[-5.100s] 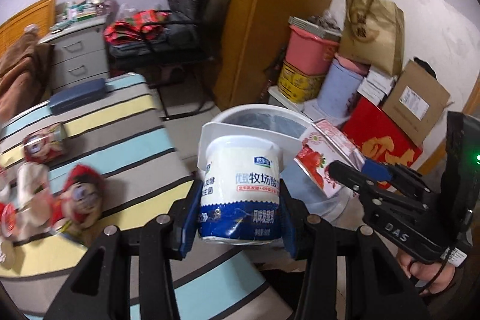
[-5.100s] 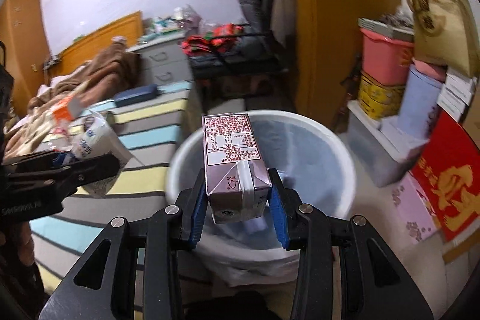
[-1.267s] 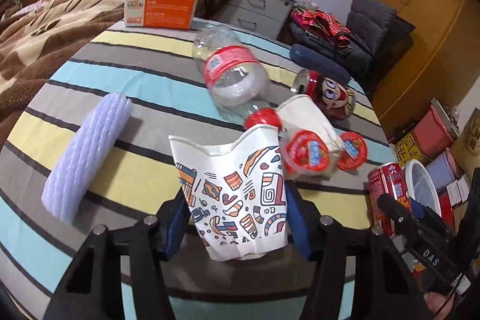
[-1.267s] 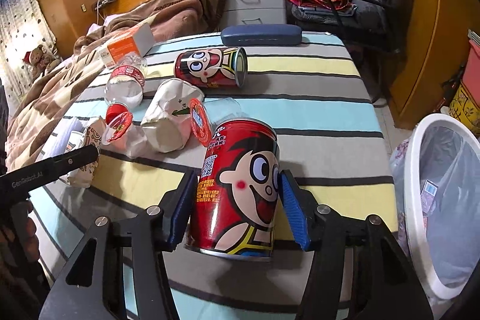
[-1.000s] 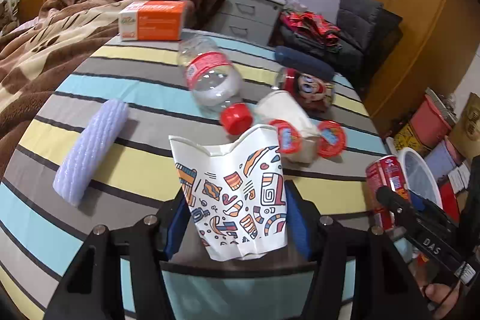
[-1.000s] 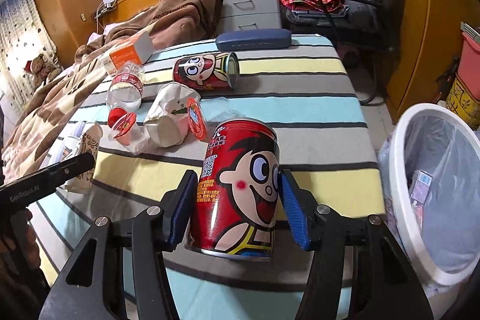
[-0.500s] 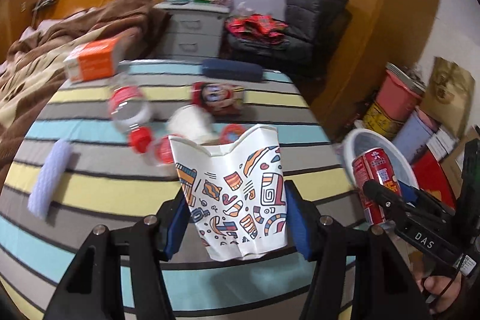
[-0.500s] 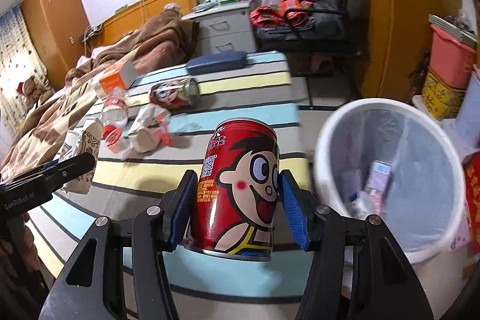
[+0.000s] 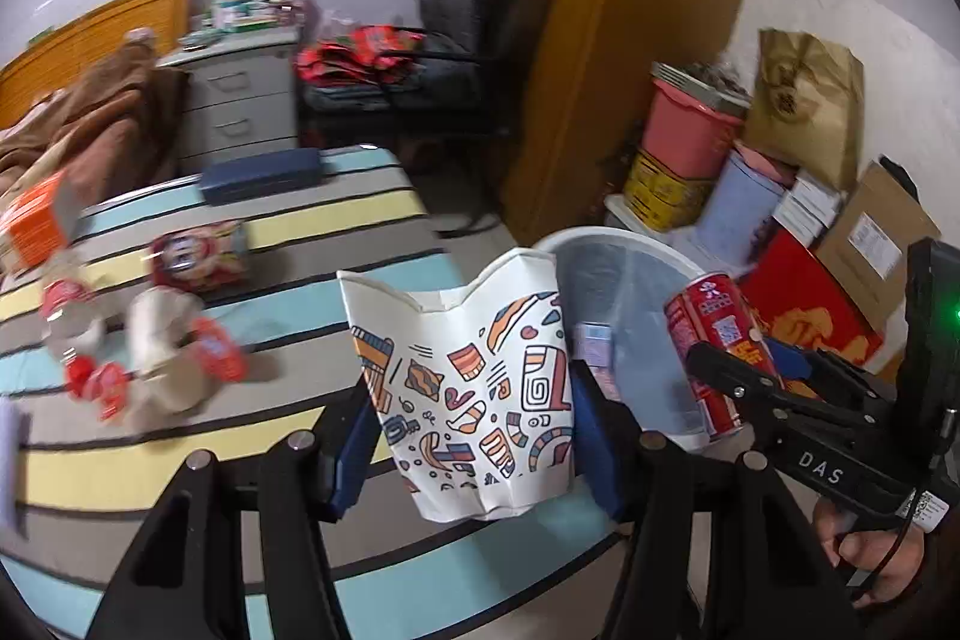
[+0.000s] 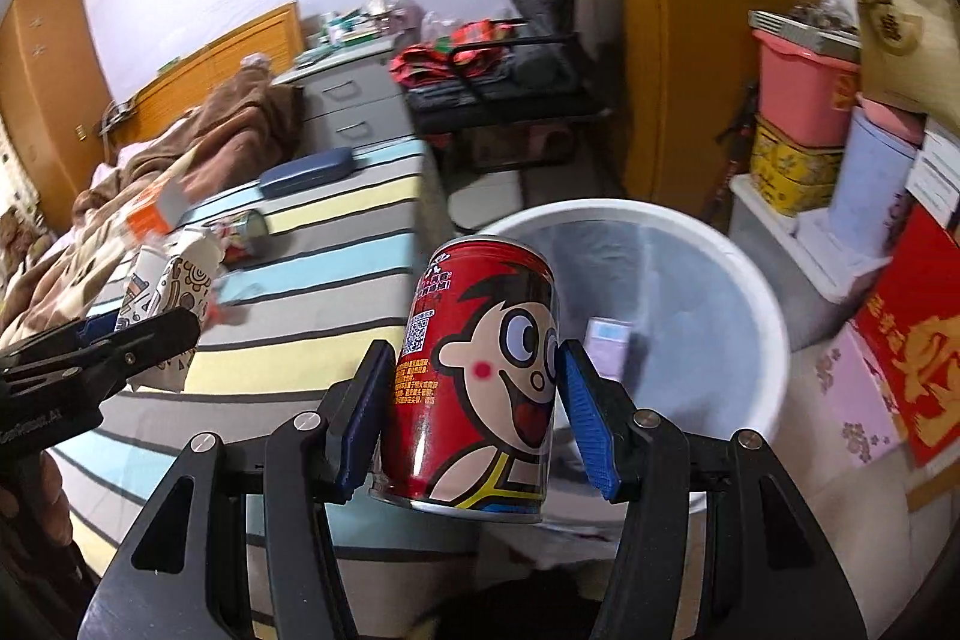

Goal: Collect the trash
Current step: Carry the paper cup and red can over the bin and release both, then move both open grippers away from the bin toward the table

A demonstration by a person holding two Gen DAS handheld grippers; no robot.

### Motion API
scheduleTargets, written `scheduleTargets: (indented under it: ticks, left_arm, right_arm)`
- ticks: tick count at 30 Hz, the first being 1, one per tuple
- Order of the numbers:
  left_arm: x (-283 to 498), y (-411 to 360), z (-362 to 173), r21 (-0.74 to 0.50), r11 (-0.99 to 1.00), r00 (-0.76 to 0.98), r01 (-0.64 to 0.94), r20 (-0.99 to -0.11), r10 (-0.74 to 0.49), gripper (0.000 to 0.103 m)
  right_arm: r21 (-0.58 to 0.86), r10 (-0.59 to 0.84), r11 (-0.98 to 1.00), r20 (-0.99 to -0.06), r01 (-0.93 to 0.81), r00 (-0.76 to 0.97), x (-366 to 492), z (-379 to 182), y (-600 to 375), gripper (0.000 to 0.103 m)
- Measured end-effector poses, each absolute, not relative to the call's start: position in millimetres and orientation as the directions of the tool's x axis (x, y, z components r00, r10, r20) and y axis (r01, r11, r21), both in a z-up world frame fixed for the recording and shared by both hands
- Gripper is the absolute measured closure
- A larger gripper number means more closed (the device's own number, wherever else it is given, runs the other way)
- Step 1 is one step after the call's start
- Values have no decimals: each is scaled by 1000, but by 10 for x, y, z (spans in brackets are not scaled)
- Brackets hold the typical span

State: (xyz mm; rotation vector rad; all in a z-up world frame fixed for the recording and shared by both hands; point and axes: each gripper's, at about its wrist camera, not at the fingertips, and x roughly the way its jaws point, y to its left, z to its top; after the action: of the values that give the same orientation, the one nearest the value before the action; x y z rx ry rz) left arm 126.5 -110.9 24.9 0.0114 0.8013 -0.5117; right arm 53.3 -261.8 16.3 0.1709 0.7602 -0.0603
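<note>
Both cameras ride low behind their own fingers and look forward past the striped bed's [image 9: 384, 196] far end toward the wardrobe wall. The left wrist view sits close behind its paper cup [image 9: 474, 388], with the right gripper [image 9: 744, 376] at its right edge. The right wrist view sits nearer the white bin [image 10: 708, 244], with the left gripper [image 10: 120, 340] at its left edge. Both share bin, bed and chair [image 9: 474, 40].

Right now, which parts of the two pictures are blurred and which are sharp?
Left wrist view: the patterned paper cup in the left gripper is sharp, while the litter on the striped table is smeared by motion. Right wrist view: the red can in the right gripper is crisp; the background is softer and bent by fisheye distortion.
</note>
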Motion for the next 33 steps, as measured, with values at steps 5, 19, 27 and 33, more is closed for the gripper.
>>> scheduleTargets:
  ticks: [5,19,27,33]
  left_arm:
    - [1318,-1515,209,-192,840,534,507,-695,-482,42]
    - [1464,-2222,-82,-169,781,432,601,-754,-495,40]
    - [1502,-2175,-114,-197,788,437,583,-741,-509,26]
    - [1497,-2020,-70,-214,805,454,553,-733,-507,26]
  right_arm:
    - [132,-28,976,-708,171,706,539,103,-2883,46]
    - [116,-52,969,-768,219,639,674,-137,-3333,46]
    - [126,-36,969,-781,214,623,688,-204,-3367,36]
    - [145,-23,967,-771,210,636,673,-163,-3333,34]
